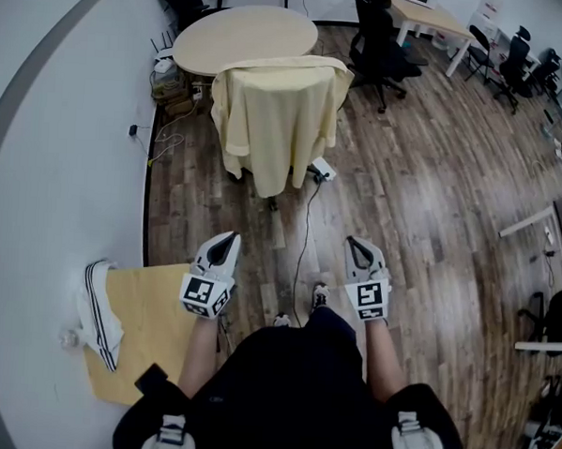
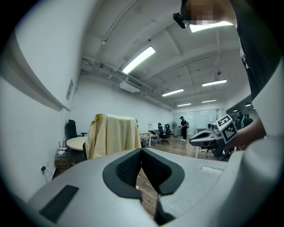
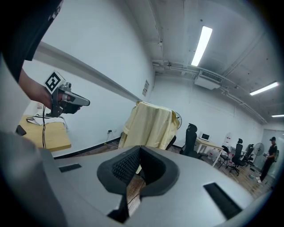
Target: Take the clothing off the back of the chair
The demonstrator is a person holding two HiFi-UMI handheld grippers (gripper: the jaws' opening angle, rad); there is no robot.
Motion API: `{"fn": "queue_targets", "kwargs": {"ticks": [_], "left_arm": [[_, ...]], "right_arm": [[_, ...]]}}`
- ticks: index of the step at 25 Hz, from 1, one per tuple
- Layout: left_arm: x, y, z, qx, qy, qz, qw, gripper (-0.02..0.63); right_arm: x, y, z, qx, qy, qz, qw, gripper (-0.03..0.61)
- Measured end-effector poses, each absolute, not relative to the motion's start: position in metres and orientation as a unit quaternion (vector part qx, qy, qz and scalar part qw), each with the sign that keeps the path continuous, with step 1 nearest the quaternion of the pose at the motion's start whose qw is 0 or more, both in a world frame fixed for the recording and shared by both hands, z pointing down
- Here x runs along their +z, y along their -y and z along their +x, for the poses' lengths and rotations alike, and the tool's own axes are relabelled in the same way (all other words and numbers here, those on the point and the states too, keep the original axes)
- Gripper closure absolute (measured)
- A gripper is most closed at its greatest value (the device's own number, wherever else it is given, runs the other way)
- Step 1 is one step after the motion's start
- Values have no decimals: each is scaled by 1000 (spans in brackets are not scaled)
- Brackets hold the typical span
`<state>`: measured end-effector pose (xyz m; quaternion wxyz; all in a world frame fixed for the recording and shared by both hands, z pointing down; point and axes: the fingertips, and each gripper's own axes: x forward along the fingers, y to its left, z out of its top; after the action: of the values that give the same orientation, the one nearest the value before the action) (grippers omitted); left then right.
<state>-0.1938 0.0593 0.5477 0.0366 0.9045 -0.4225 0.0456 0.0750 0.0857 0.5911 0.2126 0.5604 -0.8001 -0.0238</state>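
At the lower left of the head view a striped cloth [image 1: 98, 317] lies on the edge of a small wooden table [image 1: 153, 339] against the wall; it takes no part in the job. Just right of it we hold the left gripper [image 1: 226, 240] out in front of us, low and nearly level, its jaws closed tip to tip with nothing between them, which its own view confirms. We judge it is carried shut simply because there is nothing to grasp yet. Ahead of it, in the upper middle of the frame, hangs the thing we are after: a pale yellow garment [image 1: 281, 125] draped over the back of a chair, its shoulders spread across the top so that it covers the chair almost entirely, with a round table [image 1: 244, 34] just behind it. It is well apart from both grippers, so the task looks to be in its approach, with bare wooden floor [image 1: 423, 208] between us and the chair. A thin cable [image 1: 307, 230] runs along that floor towards our feet, worth stepping around. Right of the cable the right gripper [image 1: 358, 247] is held level with the left one, tilted slightly downward, its jaws also together and empty. Both point towards the garment, likely so each can take one shoulder. At the upper right stands a black office chair [image 1: 380, 46] by a desk.
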Motion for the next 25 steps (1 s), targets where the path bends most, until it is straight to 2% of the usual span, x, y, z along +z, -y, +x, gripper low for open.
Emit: {"fn": "queue_targets", "kwargs": {"ticks": [25], "left_arm": [[528, 36, -148, 49, 499, 865, 33, 612]], "right_arm": [[585, 56, 121, -30, 846, 494, 197, 583]]}}
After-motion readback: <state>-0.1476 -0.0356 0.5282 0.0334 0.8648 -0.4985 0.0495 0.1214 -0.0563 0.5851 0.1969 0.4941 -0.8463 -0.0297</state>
